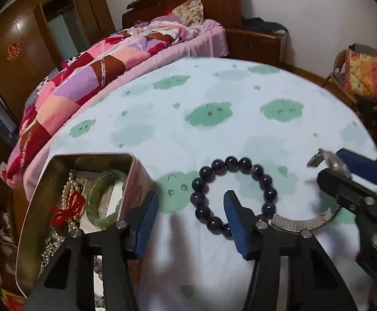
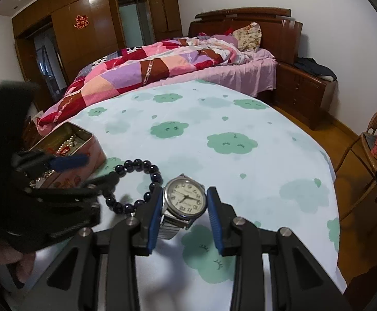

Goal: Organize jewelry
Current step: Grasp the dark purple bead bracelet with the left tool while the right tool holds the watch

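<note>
- Left wrist view. The left claw (image 1: 189, 207) stood parted, grasping nothing, above the round surface (image 1: 214, 129) covered in a pale cloth with green cloud prints. Its right blue pad lay inside the ring of the dark purple round-bead bracelet (image 1: 233, 194), while its left blue pad lay outside the ring, near the wall of the open rectangular metal tin (image 1: 136, 181). One arc of beads therefore sat between the pads, untouched.
- Left wrist view, continued. The tin already held a translucent green bangle (image 1: 105, 198) and a string of cream pearls tied with red thread (image 1: 69, 204). At the right edge, the right claw (image 1: 328, 164) carried a silver wristwatch whose ribbed metal band (image 1: 302, 224) curved down beside the beads.
- Right wrist view. The right claw (image 2: 184, 202) was clenched on the silver wristwatch with a cream dial (image 2: 186, 197), gripping the case edge on both sides; its band drooped below. The bracelet (image 2: 134, 184) lay just behind it, with the tin (image 2: 85, 150) further left.
- Judged hazards. Closing on round beads could let them roll off the pads, so the bracelet would slide or drop. The left pad might nudge the tin wall. The hanging watch band might snag the beads, and the two claws were near enough to collide.
</note>
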Action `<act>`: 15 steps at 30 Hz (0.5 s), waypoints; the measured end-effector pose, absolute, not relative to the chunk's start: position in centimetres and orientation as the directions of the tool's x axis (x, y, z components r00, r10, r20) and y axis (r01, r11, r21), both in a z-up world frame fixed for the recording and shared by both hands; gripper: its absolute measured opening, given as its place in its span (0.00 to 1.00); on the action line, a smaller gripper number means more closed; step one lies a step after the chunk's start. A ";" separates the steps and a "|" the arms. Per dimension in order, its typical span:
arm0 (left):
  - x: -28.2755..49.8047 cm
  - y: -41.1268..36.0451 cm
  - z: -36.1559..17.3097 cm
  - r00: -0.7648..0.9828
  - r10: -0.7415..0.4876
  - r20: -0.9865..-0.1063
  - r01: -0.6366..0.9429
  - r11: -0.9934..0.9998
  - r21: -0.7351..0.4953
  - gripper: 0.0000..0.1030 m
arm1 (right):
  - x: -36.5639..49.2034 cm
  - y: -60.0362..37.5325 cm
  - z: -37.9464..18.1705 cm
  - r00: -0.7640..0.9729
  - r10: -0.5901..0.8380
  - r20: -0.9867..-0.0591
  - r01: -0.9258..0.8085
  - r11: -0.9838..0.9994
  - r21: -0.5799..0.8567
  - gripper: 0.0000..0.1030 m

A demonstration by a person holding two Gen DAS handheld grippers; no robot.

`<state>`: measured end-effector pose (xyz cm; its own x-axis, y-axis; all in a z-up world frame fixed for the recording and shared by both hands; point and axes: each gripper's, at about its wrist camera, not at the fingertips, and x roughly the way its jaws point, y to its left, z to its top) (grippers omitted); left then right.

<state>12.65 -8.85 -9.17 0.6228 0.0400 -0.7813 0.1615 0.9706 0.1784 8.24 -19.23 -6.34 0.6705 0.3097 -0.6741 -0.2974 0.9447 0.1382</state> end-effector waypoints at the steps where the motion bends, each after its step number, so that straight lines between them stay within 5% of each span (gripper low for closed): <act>1: 12.7 -9.0 -9.5 0.618 0.040 -0.785 0.168 0.969 0.183 0.52 | 8.2 -19.2 -6.3 0.671 0.312 -0.673 -0.299 0.944 0.139 0.35; 6: 13.5 -9.0 -10.4 0.595 0.046 -0.802 0.152 0.974 0.169 0.51 | 8.2 -19.4 -6.4 0.668 0.324 -0.669 -0.304 0.940 0.152 0.35; 8: 13.5 -9.0 -10.5 0.602 0.067 -0.796 0.146 0.970 0.193 0.36 | 8.1 -19.4 -6.4 0.668 0.327 -0.668 -0.308 0.939 0.151 0.35; 9: 13.6 -9.1 -10.6 0.599 0.060 -0.798 0.162 0.968 0.194 0.14 | 8.0 -19.3 -6.4 0.669 0.327 -0.667 -0.310 0.939 0.150 0.35; 15: 13.5 -8.5 -10.5 0.591 0.018 -0.806 0.161 0.977 0.139 0.14 | 7.8 -19.2 -6.3 0.669 0.327 -0.667 -0.313 0.938 0.146 0.35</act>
